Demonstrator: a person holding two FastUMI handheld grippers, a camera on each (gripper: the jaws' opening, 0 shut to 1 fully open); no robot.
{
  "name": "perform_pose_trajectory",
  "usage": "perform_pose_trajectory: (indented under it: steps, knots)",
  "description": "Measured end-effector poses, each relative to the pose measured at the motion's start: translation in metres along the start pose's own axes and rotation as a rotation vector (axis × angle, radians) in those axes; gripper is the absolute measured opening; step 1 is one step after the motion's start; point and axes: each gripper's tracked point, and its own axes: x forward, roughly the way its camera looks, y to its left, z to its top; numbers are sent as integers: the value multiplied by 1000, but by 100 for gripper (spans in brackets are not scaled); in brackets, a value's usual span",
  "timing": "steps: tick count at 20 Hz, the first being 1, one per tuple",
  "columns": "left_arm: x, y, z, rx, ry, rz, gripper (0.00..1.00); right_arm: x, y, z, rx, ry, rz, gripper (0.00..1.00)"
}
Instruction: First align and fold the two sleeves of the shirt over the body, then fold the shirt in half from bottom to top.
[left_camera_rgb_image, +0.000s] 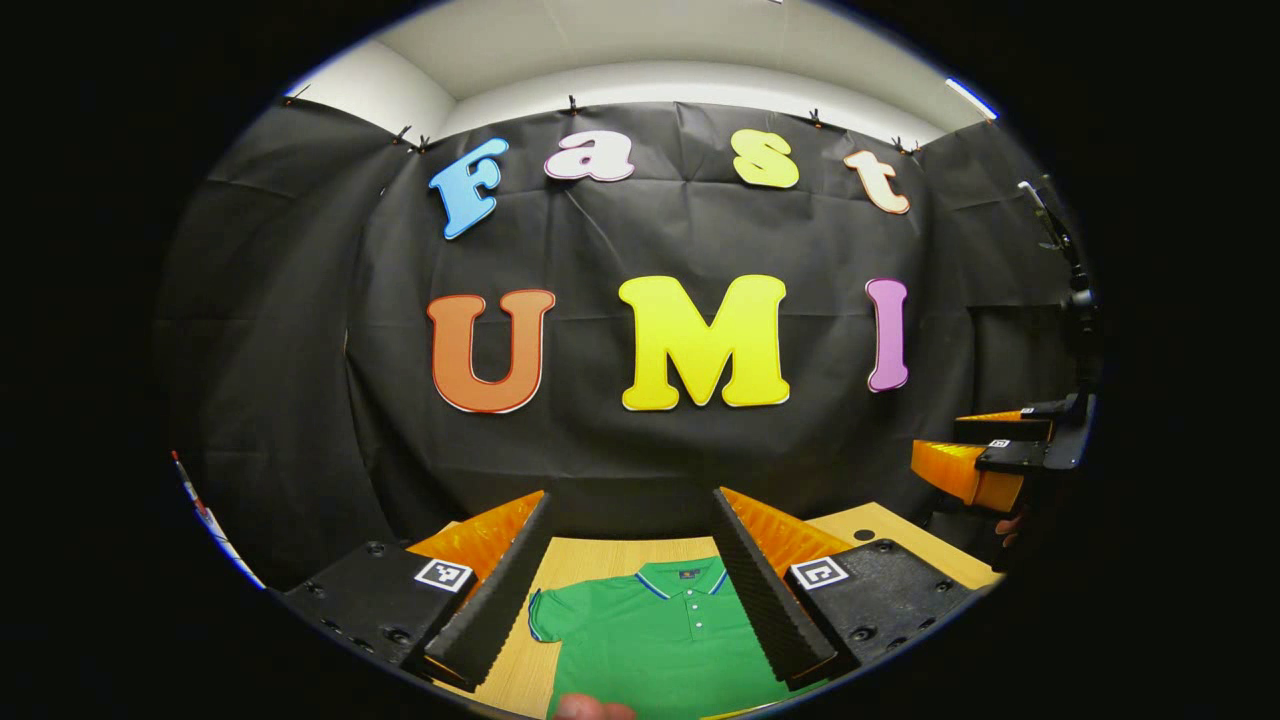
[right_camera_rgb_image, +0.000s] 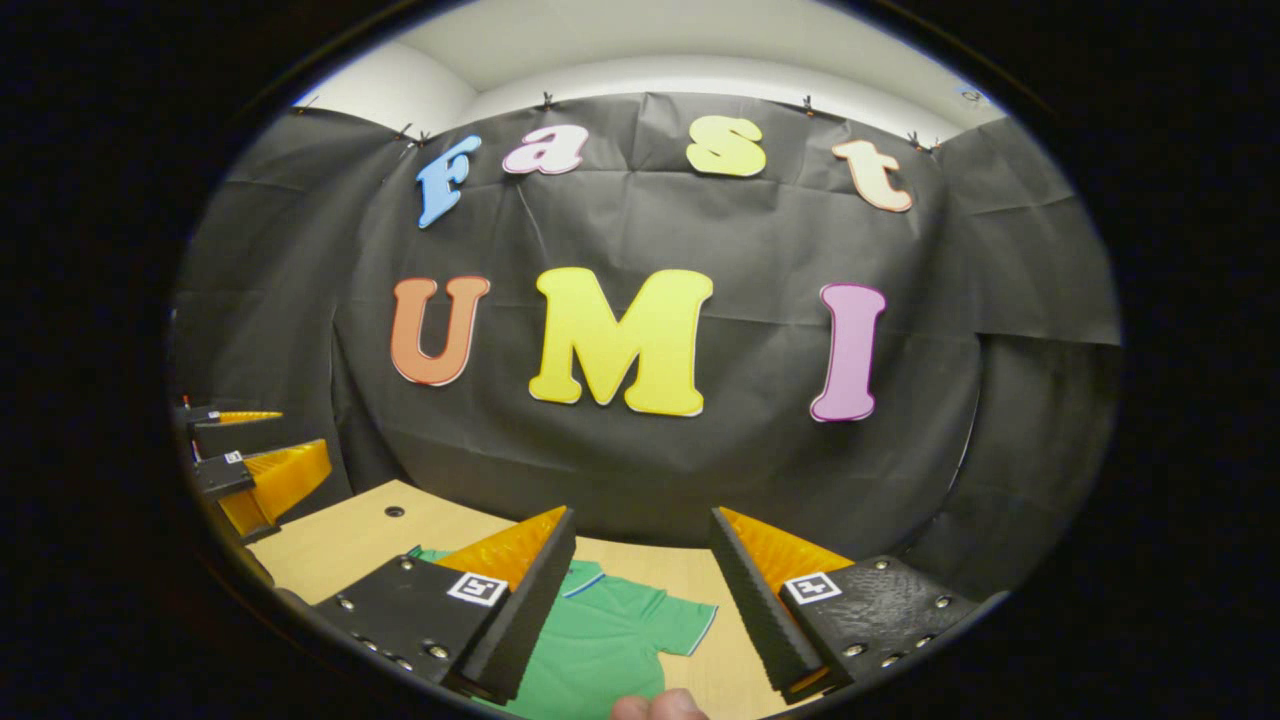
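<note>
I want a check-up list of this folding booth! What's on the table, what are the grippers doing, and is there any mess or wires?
Surface: wooden table, with a small dark hole near its far corner.
Job's things: green polo shirt lies flat, collar toward the wall, buttons showing; both short sleeves spread out, not yet folded.
Clutter: nothing seen.
Grippers: left gripper open, raised above the shirt, touching nothing; right gripper open, above the shirt's sleeve side, touching nothing.
Cables: nothing seen.
Surroundings: black cloth wall clipped along its top, white wall above; a dark stand at the booth's edge; a fingertip at the bottom of each view.
</note>
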Motion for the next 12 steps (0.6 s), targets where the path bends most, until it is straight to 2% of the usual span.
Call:
perform_pose_trajectory:
  steps: [1,3,12]
  knots:
    - [0,-1,-2,1,7,2,100,3,-5,-6,6,14,-4,89]
    - [4,-4,-10,3,23,1,100,13,-18,-19,5,37,-12,82]
    - [8,-10,-40,3,110,25,100,82,-73,-119,5,245,-6,85]
